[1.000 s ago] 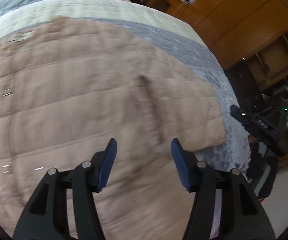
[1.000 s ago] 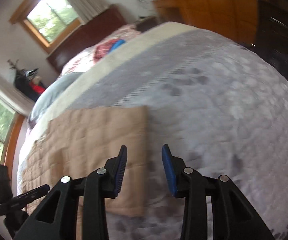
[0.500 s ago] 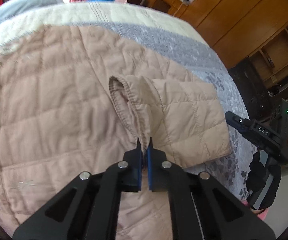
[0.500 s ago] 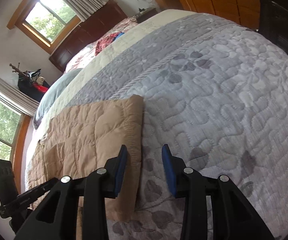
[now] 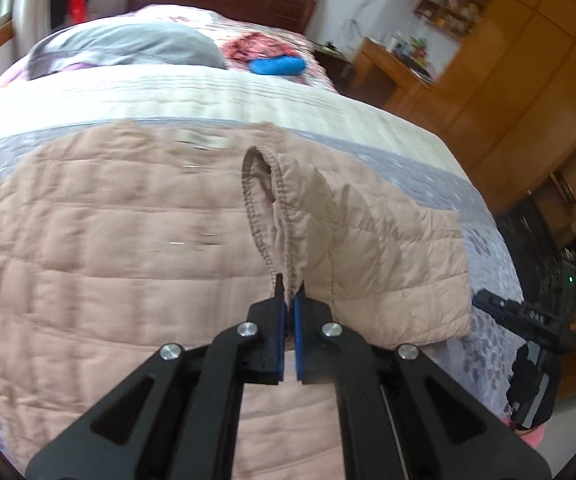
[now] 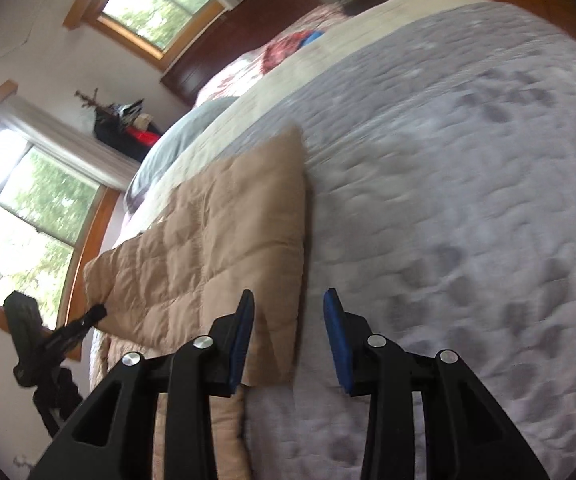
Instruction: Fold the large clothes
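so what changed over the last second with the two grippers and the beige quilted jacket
The left gripper closed on the cuff of the beige quilted jacket and lifted the sleeve off it. The right gripper stayed open over the grey quilted bedspread, holding nothing.

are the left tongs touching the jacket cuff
Touching. The left wrist view shows the left tongs shut on the cuff of the jacket, with the cuff edge pinched between the blue pads.

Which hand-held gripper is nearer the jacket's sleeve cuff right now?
Left. The left hand-held gripper is clamped on the sleeve cuff; the right hand-held gripper hangs open beside the sleeve.
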Tool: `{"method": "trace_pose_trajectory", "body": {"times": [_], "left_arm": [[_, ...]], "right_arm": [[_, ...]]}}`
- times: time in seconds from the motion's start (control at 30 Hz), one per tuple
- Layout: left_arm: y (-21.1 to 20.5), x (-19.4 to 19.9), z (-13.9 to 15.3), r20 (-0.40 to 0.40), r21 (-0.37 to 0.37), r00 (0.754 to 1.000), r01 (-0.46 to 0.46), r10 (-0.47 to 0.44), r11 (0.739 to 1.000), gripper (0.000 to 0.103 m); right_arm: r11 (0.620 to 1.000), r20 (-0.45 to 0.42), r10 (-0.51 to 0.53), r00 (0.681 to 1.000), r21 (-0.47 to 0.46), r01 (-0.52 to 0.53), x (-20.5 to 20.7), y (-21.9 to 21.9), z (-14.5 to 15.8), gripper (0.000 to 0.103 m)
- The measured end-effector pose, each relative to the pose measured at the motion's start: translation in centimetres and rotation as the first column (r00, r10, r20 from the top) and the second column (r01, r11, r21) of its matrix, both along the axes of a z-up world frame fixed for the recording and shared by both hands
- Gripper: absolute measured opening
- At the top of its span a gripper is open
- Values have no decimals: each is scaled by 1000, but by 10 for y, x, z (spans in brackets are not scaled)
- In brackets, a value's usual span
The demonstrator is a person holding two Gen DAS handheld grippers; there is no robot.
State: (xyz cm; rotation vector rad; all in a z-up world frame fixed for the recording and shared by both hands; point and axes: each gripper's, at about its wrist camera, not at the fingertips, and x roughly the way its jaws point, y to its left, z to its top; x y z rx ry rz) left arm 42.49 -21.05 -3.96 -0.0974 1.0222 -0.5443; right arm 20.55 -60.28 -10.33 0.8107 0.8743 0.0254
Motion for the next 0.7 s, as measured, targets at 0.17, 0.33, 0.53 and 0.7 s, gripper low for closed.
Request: {"method": "trace_pose_trajectory", "body": {"times": [0.17, 0.33, 0.53, 0.7], "left_arm": [[45, 13, 3, 20, 29, 997, -78, 78, 997, 1], [87, 28, -5, -13, 33, 989, -144, 145, 989, 2], [116, 38, -50, -92, 93, 978, -180, 189, 979, 2], [119, 44, -79, -98, 102, 977, -180, 190, 978, 6]], "right_arm": [[997, -37, 71, 997, -25, -72, 28, 29, -3, 37], [990, -50, 133, 990, -47, -136, 52, 57, 1, 37], [980, -138, 128, 982, -134, -147, 71, 71, -9, 38], [981, -146, 130, 981, -124, -148, 72, 71, -25, 40]]}}
